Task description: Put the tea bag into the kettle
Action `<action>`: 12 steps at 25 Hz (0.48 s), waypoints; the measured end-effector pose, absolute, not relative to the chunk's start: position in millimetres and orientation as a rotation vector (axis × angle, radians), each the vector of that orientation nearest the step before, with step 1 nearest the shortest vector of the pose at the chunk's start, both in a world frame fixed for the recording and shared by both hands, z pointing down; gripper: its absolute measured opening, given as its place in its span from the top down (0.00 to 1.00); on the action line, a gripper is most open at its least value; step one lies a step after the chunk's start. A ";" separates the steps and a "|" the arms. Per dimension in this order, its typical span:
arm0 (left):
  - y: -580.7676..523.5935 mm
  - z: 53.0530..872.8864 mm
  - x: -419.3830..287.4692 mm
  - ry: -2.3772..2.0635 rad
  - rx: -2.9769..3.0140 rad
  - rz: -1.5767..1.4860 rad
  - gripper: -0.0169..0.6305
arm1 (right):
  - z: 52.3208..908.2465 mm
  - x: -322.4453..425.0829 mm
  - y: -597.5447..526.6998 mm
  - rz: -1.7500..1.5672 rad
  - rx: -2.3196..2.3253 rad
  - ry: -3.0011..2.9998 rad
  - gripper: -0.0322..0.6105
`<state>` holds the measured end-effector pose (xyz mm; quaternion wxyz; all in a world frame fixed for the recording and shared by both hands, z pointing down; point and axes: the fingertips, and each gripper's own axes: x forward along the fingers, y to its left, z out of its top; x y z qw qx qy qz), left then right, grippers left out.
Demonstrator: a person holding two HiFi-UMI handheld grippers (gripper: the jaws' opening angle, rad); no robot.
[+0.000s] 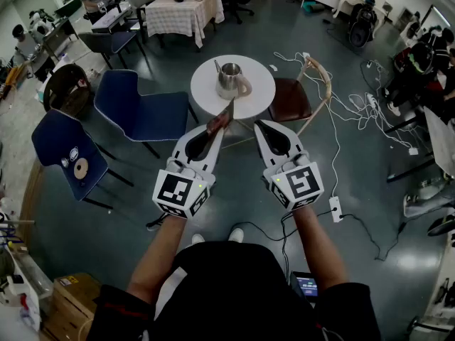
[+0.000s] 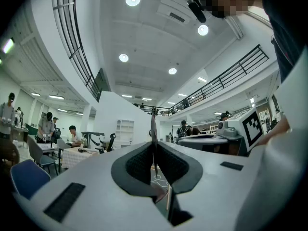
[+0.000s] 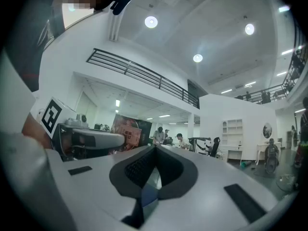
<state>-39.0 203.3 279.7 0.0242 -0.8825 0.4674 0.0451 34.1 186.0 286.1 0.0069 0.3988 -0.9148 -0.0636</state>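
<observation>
A metal kettle (image 1: 229, 80) with a handle stands on a small round white table (image 1: 259, 91) ahead of me. My left gripper (image 1: 215, 131) is shut on a flat reddish-brown tea bag (image 1: 222, 121), which sticks out past the tips toward the table's near edge. In the left gripper view the tea bag (image 2: 153, 126) shows edge-on as a thin strip pinched between the jaws of the left gripper (image 2: 154, 147). My right gripper (image 1: 259, 124) is beside it, shut and holding nothing. The right gripper (image 3: 154, 149) also shows shut in its own view. Both gripper views look up at the ceiling.
Two blue chairs (image 1: 146, 109) (image 1: 62, 146) stand left of the table, and a brown wooden chair (image 1: 293, 98) stands to its right. Cables (image 1: 348, 101) and a power strip (image 1: 335, 209) lie on the floor at right. A cloth-covered table (image 1: 186, 9) and several people are farther back.
</observation>
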 end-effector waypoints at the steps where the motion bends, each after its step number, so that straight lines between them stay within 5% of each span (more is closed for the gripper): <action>1: 201.9 280.5 -36.4 1.449 -2.727 0.141 0.92 | 287.0 36.8 184.0 -0.192 1.248 -2.866 0.92; 12: 197.8 286.8 -24.2 1.485 -2.711 0.141 0.92 | 291.5 56.7 179.2 -0.192 1.256 -2.879 0.92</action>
